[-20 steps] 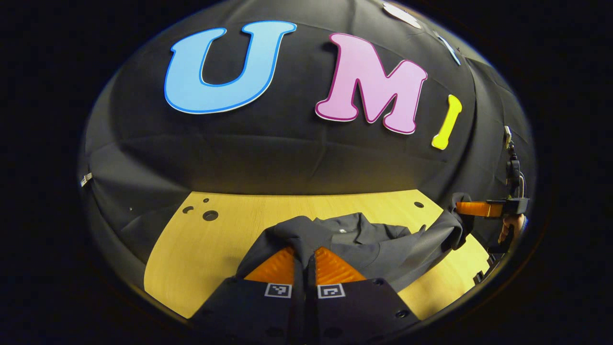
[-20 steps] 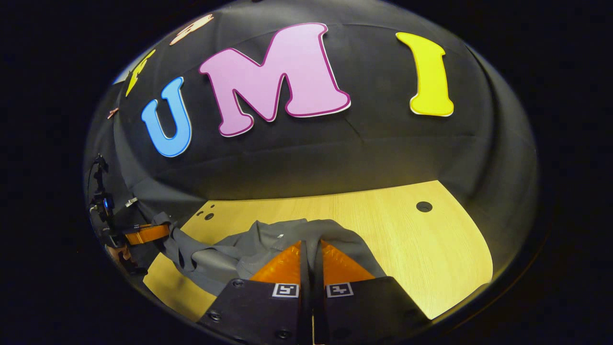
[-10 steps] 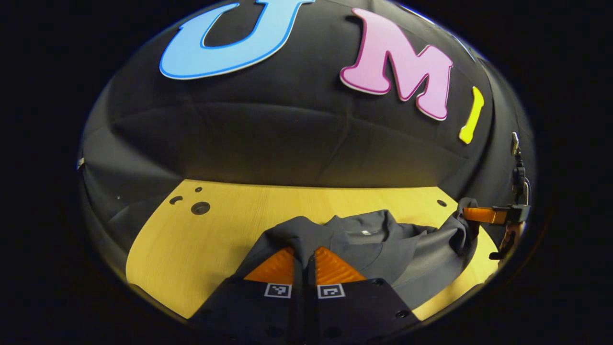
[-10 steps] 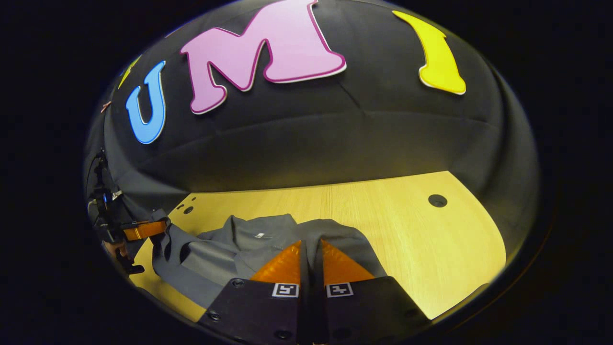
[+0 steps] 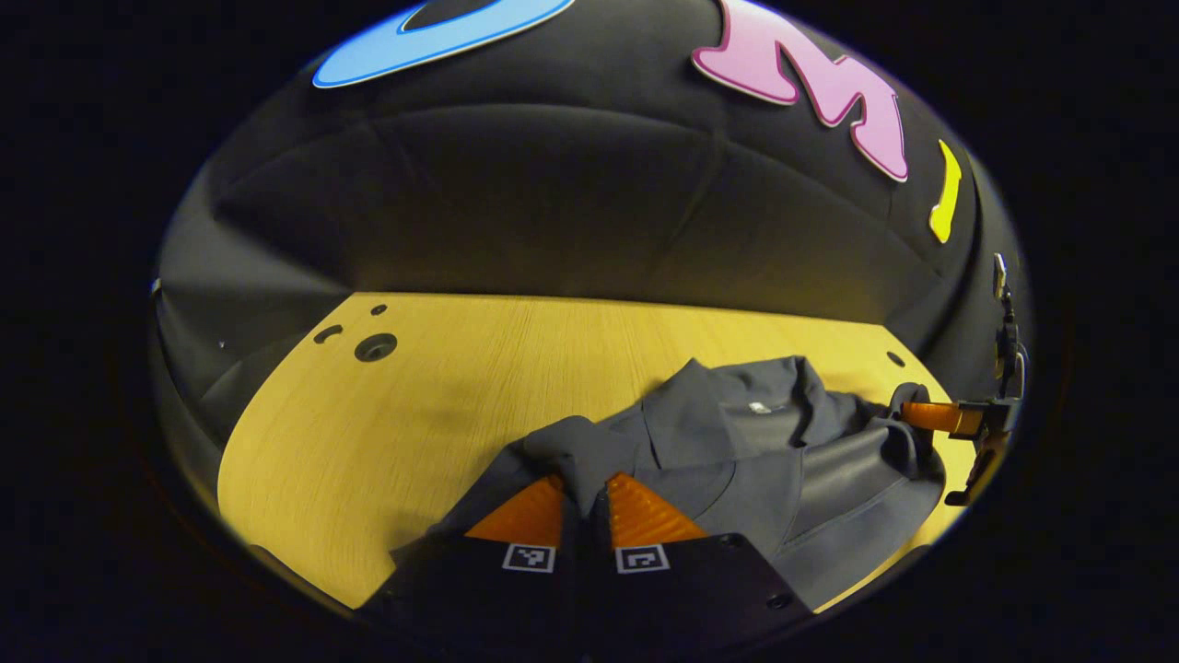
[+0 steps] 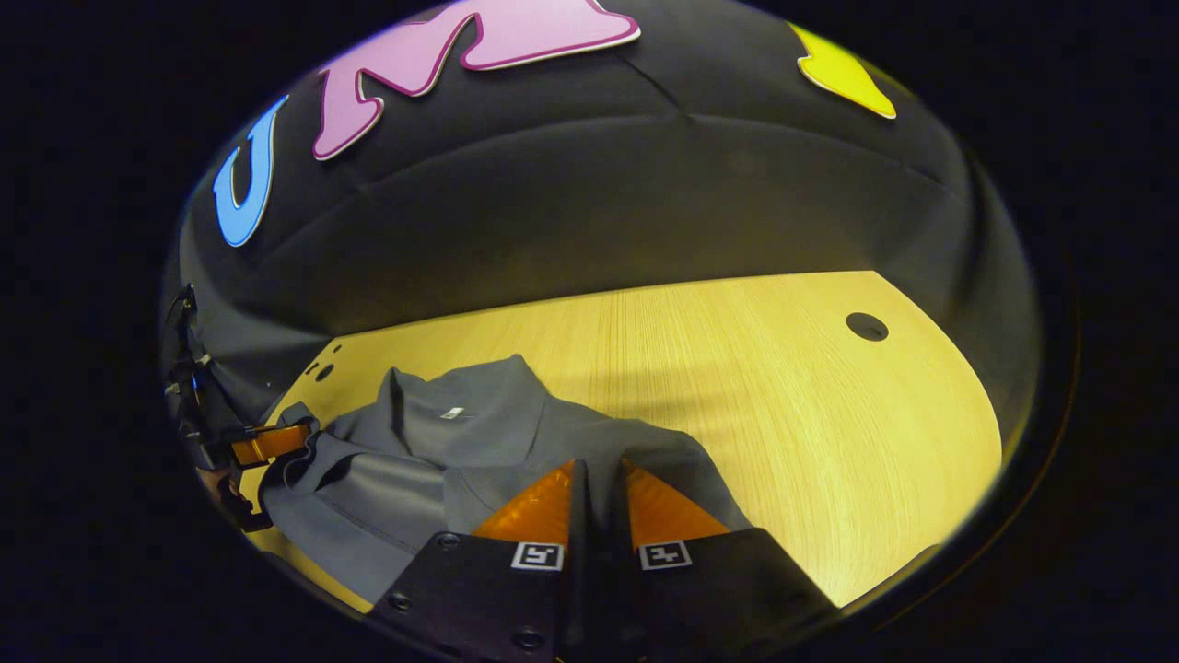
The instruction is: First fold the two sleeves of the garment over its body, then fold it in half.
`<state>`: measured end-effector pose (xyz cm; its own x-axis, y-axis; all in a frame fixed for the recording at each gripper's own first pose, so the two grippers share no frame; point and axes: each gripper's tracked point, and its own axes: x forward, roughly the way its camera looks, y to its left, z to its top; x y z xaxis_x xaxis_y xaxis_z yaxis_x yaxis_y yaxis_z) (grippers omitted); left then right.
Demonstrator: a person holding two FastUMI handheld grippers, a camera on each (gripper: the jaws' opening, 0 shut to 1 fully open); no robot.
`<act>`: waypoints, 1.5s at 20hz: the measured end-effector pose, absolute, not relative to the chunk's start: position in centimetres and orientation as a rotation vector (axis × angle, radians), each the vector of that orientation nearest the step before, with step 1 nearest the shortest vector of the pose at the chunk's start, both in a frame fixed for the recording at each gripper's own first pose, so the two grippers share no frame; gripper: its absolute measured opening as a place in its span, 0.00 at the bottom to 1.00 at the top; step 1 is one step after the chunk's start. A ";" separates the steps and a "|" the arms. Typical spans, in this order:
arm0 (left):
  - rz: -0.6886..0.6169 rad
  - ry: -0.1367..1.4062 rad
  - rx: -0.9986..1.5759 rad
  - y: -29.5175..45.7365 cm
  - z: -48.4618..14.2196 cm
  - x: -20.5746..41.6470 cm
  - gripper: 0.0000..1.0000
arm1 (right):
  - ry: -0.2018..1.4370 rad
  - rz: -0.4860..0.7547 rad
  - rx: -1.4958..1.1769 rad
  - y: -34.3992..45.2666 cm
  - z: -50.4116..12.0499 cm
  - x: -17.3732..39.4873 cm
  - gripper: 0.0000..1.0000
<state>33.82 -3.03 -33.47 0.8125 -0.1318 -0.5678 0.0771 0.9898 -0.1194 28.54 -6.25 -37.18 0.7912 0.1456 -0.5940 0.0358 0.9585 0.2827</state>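
Both grippers, left (image 5: 583, 497) and right (image 6: 599, 483), had jaws closed on the garment's (image 5: 737, 460) edge, 1 per side, carrying it across the tabletop (image 5: 442, 387) for halving.

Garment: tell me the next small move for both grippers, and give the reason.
Probably lower both grippers toward the table and lay the held fabric flat. The left gripper and right gripper each pinch a raised bunch of the grey garment, whose collar already lies on the wood.
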 end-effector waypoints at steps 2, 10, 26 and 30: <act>-0.102 0.634 -0.075 -3.2 -34.2 33.6 0.17 | 0.682 0.078 0.298 -5.9 -37.7 28.2 0.24; -0.101 0.629 -0.091 -2.8 -32.7 31.9 0.77 | 0.667 0.013 0.396 -7.1 -35.2 26.6 0.76; -0.240 0.352 0.026 -5.7 -17.6 18.4 0.90 | 0.444 0.124 0.288 -5.4 -20.3 15.5 0.83; -0.279 0.329 0.042 -7.0 -15.8 14.6 0.91 | 0.422 0.161 0.277 -4.3 -18.1 11.8 0.84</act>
